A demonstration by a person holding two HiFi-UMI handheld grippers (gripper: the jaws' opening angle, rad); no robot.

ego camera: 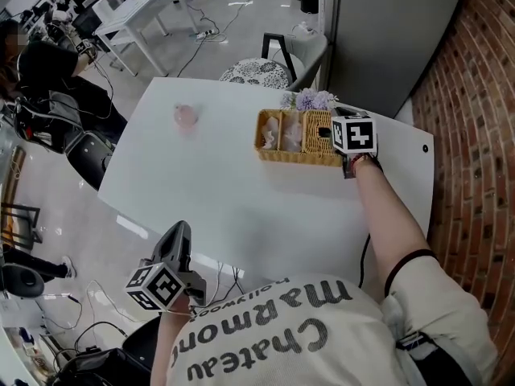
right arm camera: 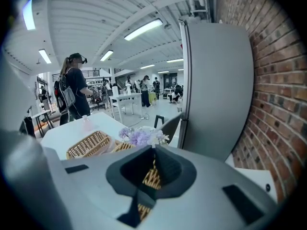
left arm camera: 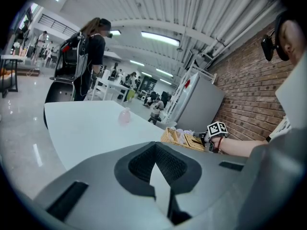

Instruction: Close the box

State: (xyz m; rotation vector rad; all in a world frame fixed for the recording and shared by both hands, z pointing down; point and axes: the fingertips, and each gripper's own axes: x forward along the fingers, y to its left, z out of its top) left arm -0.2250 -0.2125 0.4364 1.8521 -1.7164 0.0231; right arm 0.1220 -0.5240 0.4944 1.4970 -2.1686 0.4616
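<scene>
A woven wicker box stands at the far right of the white table, its left half open and showing pale contents. My right gripper is at the box's right end, mostly hidden behind its marker cube. In the right gripper view the jaws are shut on a wicker lid panel, with the box's open part to the left. My left gripper hovers off the table's near edge, shut with nothing in it; that view shows the box far off.
Purple flowers lie just behind the box. A small pink object sits on the table's far left part. A chair stands behind the table, a tall grey cabinet and a brick wall to the right.
</scene>
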